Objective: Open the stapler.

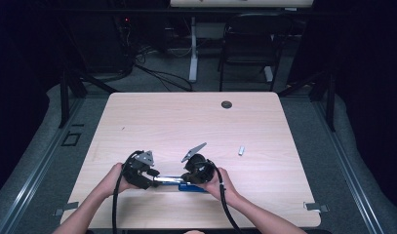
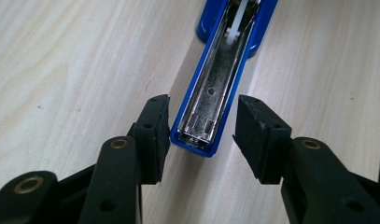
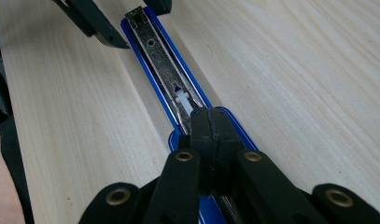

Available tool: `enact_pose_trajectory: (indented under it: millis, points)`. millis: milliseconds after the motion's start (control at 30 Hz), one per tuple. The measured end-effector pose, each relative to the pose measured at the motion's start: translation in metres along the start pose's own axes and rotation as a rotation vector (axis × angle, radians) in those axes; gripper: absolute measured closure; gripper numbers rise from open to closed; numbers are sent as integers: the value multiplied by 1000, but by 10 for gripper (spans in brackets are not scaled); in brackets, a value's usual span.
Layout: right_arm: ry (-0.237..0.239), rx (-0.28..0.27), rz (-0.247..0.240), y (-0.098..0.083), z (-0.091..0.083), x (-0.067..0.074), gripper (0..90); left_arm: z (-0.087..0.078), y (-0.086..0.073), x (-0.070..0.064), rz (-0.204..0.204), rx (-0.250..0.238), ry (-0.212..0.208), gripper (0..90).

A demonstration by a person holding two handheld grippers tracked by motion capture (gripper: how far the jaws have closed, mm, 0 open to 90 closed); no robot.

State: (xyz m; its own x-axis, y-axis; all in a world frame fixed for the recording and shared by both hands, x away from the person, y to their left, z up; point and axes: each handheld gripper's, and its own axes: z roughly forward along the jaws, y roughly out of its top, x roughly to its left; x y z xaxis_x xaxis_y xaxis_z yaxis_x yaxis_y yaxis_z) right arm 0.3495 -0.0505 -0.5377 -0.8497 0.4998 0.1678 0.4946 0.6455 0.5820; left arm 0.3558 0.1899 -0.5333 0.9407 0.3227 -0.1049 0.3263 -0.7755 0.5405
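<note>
Left claw (image 2: 201,140) agape around blue stapler (image 2: 215,88), right claw (image 3: 211,135) pinched together.

A light wooden table (image 1: 186,122) carries a small silver piece (image 1: 241,150) and a dark grommet (image 1: 227,104). Behind stands a black chair (image 1: 249,44).

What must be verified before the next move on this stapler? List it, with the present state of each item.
1. Stapler lies opened flat on the table, metal channel up: ok.
2. Left claw straddles the stapler's front end: ok.
3. Left claw gripping that end: not ok, a gap shows at one pad.
4. Right claw shut at the hinge end: ok.
5. Right claw pinning the stapler down: cannot tell.
</note>
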Motion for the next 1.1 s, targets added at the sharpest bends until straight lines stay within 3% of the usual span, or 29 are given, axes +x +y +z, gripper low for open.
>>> enact_pose_trajectory:
  millis: [100, 167, 233, 300, 433, 667, 1100]
  points:
    - [-2, 7, -5, 0, -1, -1, 900, -2, 1, -2, 14, -14, 15, 573]
    - [0, 8, -3, 0, -1, -1, 900, -3, 2, -3, 31, -39, 2, 609]
    - [-2, 7, -5, 0, -1, -1, 900, -1, 4, -5, 42, -22, 23, 649]
    - [-3, 5, -2, -1, -2, -2, 890, 2, 4, -5, 46, -29, 8, 687]
    - [-7, 3, 9, -2, -5, -6, 884, 2, 5, -5, 47, -22, 22, 701]
    - [-36, -6, 26, -4, -26, -15, 836, 3, 5, -4, 45, -22, 22, 713]
    - [-115, 12, 116, -27, -65, -46, 641, 5, 5, -4, 43, -29, 18, 727]
